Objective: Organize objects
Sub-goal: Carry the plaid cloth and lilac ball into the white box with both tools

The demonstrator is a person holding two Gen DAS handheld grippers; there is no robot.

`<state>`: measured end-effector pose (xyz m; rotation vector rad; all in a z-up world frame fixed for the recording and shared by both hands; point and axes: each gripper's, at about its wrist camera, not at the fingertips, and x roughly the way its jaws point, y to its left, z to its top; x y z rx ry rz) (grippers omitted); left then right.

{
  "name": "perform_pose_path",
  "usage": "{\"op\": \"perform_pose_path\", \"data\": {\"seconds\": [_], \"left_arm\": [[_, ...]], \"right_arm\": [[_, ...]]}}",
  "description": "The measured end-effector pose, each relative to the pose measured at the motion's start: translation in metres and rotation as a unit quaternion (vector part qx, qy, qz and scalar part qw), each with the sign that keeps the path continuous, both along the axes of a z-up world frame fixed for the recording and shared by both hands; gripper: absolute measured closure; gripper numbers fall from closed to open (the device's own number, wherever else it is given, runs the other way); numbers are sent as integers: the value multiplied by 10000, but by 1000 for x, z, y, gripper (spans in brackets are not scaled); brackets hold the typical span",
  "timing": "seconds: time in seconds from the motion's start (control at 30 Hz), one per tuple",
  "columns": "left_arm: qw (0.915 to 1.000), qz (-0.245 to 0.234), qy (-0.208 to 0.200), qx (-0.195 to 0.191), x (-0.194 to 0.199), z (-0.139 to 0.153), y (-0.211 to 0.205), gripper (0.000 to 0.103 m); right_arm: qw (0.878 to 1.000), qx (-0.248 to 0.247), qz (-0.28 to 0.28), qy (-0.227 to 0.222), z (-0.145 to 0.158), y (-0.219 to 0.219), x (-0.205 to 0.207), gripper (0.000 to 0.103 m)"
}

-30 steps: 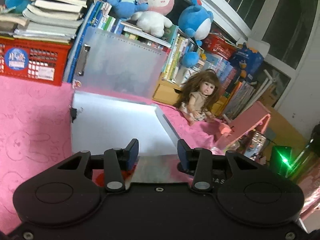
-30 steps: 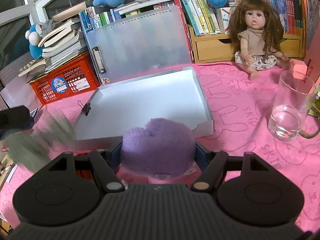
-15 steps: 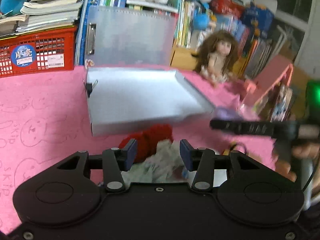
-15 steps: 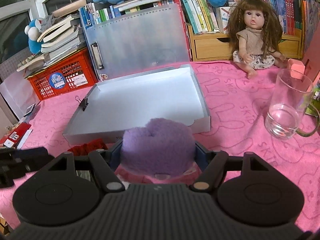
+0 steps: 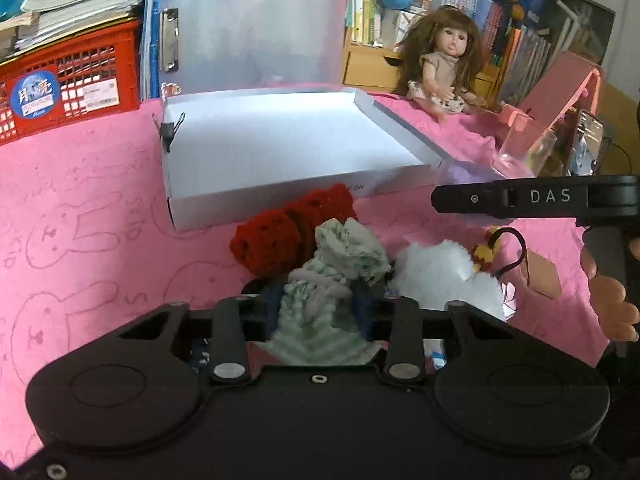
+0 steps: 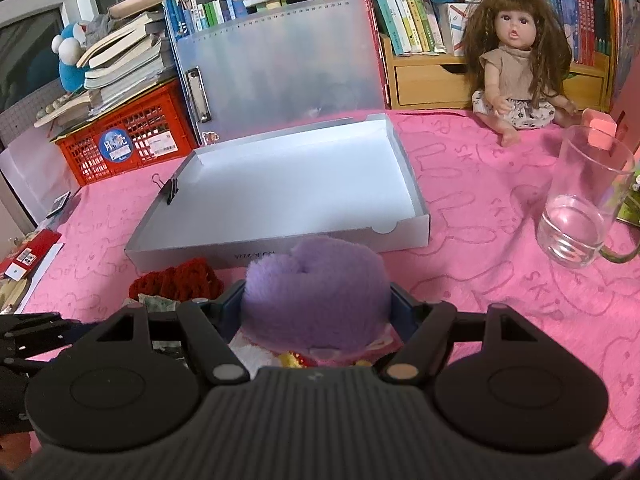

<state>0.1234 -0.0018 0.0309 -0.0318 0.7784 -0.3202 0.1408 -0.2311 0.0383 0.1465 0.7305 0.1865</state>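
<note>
My left gripper (image 5: 317, 304) is low over a pile of soft things on the pink cloth. Its jaws are closing, with their pads against a crumpled green-and-white striped cloth (image 5: 344, 248). A red knitted piece (image 5: 280, 240) lies just beyond it, and a white fluffy toy (image 5: 440, 276) lies to the right. My right gripper (image 6: 316, 296) is shut on a purple fluffy toy (image 6: 316, 276), held just in front of the open white box (image 6: 288, 184). The box interior holds nothing. From the side, the right gripper (image 5: 520, 198) shows in the left wrist view.
A glass mug (image 6: 580, 208) with a little water stands right of the box, and a doll (image 6: 516, 64) sits behind it. A frosted clipboard folder (image 6: 280, 72) leans behind the box, beside a red crate (image 6: 128, 140) with books on it. A binder clip (image 6: 170, 190) grips the box's left wall.
My left gripper has dropped from above the box to the pile in front of it, and its jaws have narrowed around the striped cloth. The right gripper has kept still with the purple toy.
</note>
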Motion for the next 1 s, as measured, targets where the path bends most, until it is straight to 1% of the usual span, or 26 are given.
{"op": "perform_pose_path", "data": {"seconds": [0.07,0.13,0.2,0.3,0.43,0.57,0.7,0.73,0.8,0.87,0.9,1.0], "left_arm": [[10000,-2,-65,11,-5,5,-1,72],[9997,-59,-221,-25,-11,15,-1,72],[9993,-91,-343,-150,-12,28,2,72],[9982,2,-480,-370,-7,49,8,72],[9968,307,-545,-502,19,70,18,72],[9952,576,-407,-675,59,80,24,72],[9935,872,-42,-730,108,71,22,72],[9935,903,37,-694,117,67,20,72],[9939,965,150,-506,136,57,15,72],[9932,1072,235,-389,148,47,10,72],[9925,1127,260,-390,153,43,10,72],[9908,1263,339,-357,167,31,8,72]], "right_arm": [[10000,-15,8,6,-1,1,0,29],[10000,-39,-3,-2,0,0,0,29],[10000,-58,-22,-19,1,0,1,29],[9999,-83,-39,-59,6,-1,5,29],[9999,-43,18,-90,17,-2,16,29],[9998,-82,121,-122,28,-1,36,29],[9993,164,329,-56,33,3,64,29],[9990,220,374,-47,33,4,71,29],[9987,302,406,6,30,6,84,29],[9983,389,407,150,24,7,95,29],[9982,417,384,210,21,7,101,29],[9984,349,372,229,14,10,114,29]]}}
